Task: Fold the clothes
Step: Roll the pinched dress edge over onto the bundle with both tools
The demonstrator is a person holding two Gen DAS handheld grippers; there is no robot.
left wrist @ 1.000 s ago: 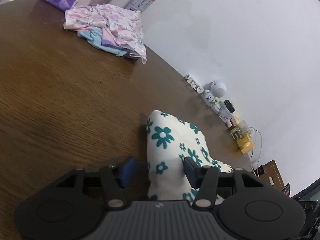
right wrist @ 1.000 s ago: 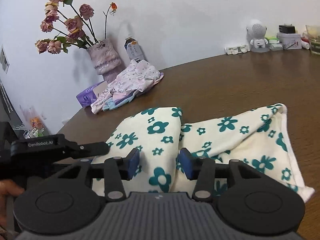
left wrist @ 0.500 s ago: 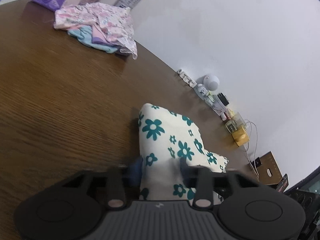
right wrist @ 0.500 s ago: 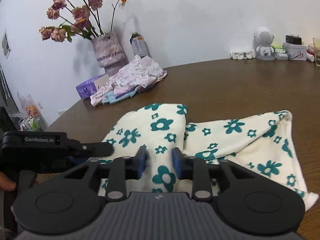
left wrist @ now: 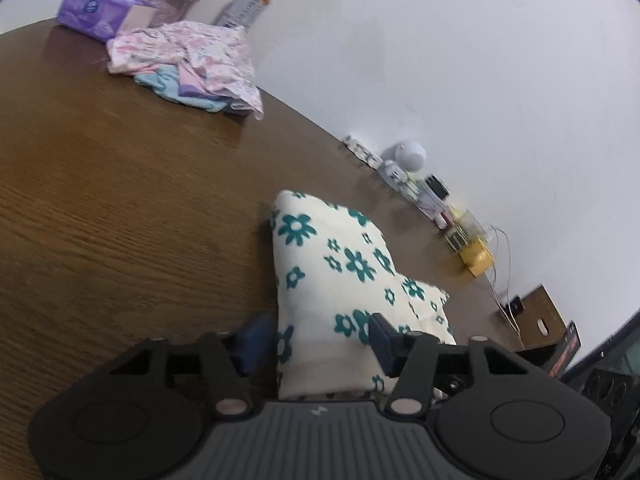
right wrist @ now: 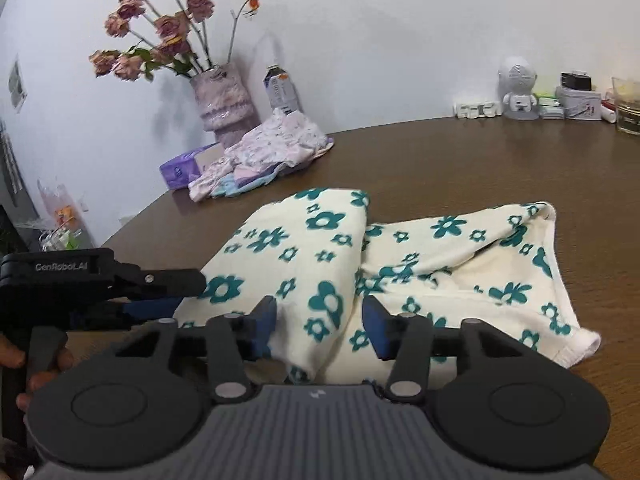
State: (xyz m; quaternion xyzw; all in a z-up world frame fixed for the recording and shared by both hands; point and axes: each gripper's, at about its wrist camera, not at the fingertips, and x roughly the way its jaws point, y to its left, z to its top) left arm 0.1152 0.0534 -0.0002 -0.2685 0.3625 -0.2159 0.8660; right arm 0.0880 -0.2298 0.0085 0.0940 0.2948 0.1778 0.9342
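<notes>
We are closing both the left gripper (left wrist: 316, 338) and right gripper (right wrist: 320, 326) on the floral garment's (right wrist: 320, 248) near fold on the table (left wrist: 120, 208), probably mid-fold, needing an even carry next.

Looks like a home, prob. a living/dining room: round dark wood table (right wrist: 460, 168) against a plain white wall. Upper left of right wrist view: vase of dried roses (right wrist: 222, 96), drink bottle (right wrist: 280, 90), purple tissue pack (right wrist: 182, 168), pile of kids' clothes (right wrist: 264, 152). Upper right: small white robot figurine (right wrist: 519, 88), tins, a glass.
</notes>
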